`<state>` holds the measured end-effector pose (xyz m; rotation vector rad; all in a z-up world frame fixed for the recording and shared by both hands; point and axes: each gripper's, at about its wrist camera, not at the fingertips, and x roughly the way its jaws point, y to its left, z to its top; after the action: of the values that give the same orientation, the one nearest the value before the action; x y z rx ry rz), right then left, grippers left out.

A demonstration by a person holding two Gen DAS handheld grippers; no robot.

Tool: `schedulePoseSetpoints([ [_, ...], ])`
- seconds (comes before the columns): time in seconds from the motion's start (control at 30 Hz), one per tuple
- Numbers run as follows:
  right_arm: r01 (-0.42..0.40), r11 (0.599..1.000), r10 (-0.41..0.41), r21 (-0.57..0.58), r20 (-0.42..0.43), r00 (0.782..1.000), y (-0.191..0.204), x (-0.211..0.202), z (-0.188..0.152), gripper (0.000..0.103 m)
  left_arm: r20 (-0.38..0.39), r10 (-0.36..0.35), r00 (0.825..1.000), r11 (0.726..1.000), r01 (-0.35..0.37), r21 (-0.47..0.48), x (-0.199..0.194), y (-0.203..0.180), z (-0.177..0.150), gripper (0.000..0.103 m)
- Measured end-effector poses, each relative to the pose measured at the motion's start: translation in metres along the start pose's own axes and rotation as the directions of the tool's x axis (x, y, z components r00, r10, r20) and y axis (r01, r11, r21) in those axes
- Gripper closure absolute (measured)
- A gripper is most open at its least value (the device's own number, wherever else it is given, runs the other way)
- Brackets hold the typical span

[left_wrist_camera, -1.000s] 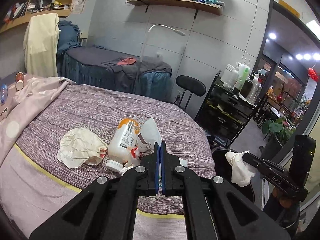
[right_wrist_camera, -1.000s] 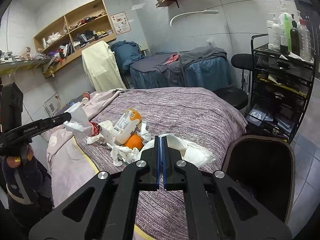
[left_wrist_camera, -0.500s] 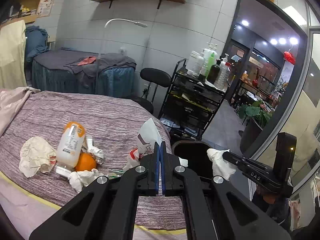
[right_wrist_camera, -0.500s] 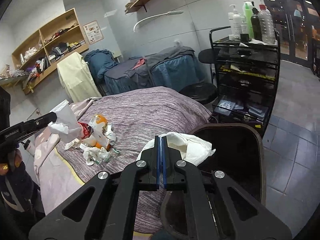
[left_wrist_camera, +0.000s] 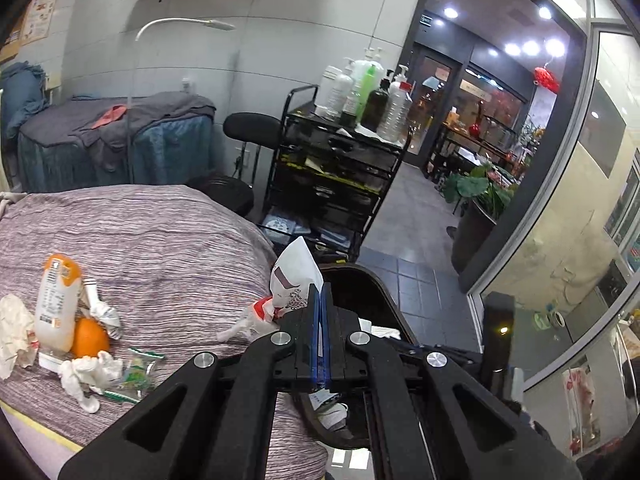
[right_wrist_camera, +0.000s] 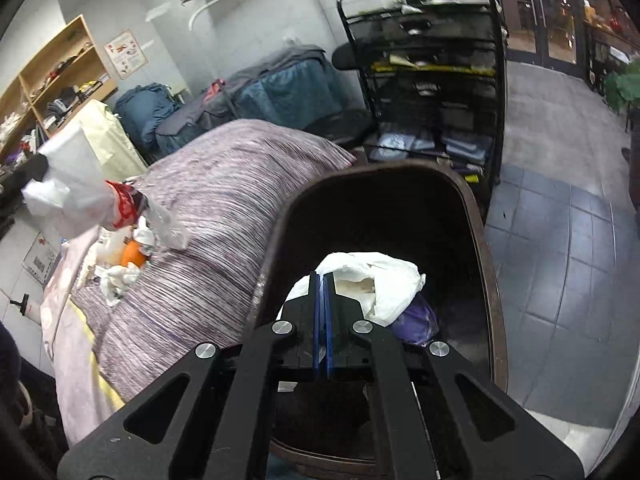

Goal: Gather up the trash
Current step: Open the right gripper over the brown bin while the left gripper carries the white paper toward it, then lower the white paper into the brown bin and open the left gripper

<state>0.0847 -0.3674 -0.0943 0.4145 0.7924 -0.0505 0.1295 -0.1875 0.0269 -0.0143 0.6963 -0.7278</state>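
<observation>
Holding trash in both grippers, partway through the job as I judge it. Right gripper (right_wrist_camera: 321,280): fingers pressed together on a crumpled white paper wad (right_wrist_camera: 384,284), soft and puffy, poised over the mouth of the dark oval bin (right_wrist_camera: 490,280); something purple (right_wrist_camera: 416,318) and some pale scraps already lie inside, so some collecting looks done. Left gripper (left_wrist_camera: 319,292): fingers pinched on a thin white plastic bag with red print (left_wrist_camera: 294,276), limp and creased, hanging at the bed's edge just beside the bin rim, not yet over it. Both pieces await release. Left on the bed (left_wrist_camera: 168,240), a striped purple knit cover: a pale plastic bottle with orange cap (left_wrist_camera: 54,300) lying flat, a round orange (left_wrist_camera: 89,340) touching it, twisted white tissues (left_wrist_camera: 86,372), a clear wrapper with green print (left_wrist_camera: 138,372), more crumpled paper (left_wrist_camera: 12,332) at the far left. Beyond, a black wire cart (left_wrist_camera: 336,176) of bottles.
</observation>
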Motion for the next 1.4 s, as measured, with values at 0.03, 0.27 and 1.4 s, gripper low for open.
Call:
schedulePoseSetpoints([
  [0.03,0.015,1.000,-0.015,0.003,-0.004,1.000,-0.002,0.003,-0.002,0.099,-0.006,-0.005,1.000,1.000,0.005,0.002,0.003,-0.002,0.001,0.101],
  [0.27,0.080,0.995,-0.081,0.063,0.018,0.997,-0.020,0.003,-0.009,0.033,-0.046,-0.030,0.998,0.999,0.031,0.024,0.023,-0.019,-0.004,0.101],
  [1.4,0.206,0.961,-0.236,0.186,0.157,0.959,-0.064,-0.051,-0.009,0.022,-0.234,-0.081,0.969,0.993,0.100,0.069,0.099,-0.058,-0.041,0.101],
])
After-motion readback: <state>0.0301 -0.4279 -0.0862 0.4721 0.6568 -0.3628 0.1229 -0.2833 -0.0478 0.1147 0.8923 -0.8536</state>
